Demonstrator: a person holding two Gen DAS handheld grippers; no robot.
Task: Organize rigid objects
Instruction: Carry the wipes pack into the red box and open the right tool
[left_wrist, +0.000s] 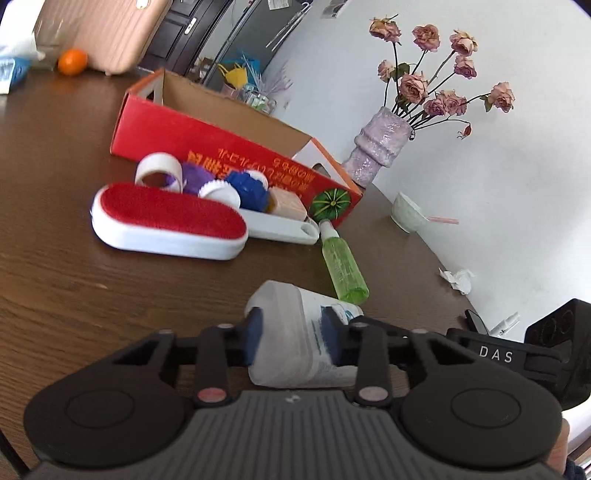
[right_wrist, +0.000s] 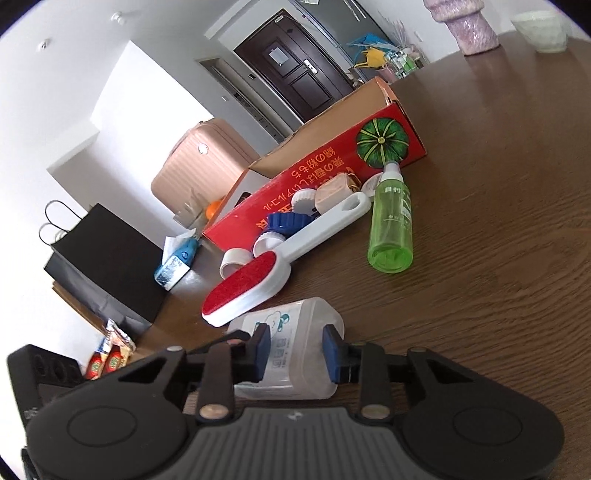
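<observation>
Gripping the clear plastic bottle (left_wrist: 291, 332) with both tools, I have my left gripper (left_wrist: 291, 338) and my right gripper (right_wrist: 297, 350) closed on it, and the blue pads (right_wrist: 263, 350) press its sides in each wrist view. The bottle lies on its side on the brown wooden table (left_wrist: 74, 288). Just beyond it a green spray bottle (right_wrist: 391, 229) lies flat, its cap touching the red cardboard box (left_wrist: 221, 147). This box is open on top and stands toward the far edge of the table. Against the near wall of the box rests a white lint brush (left_wrist: 166, 218) with a red pad, beside some small caps (left_wrist: 221, 190).
</observation>
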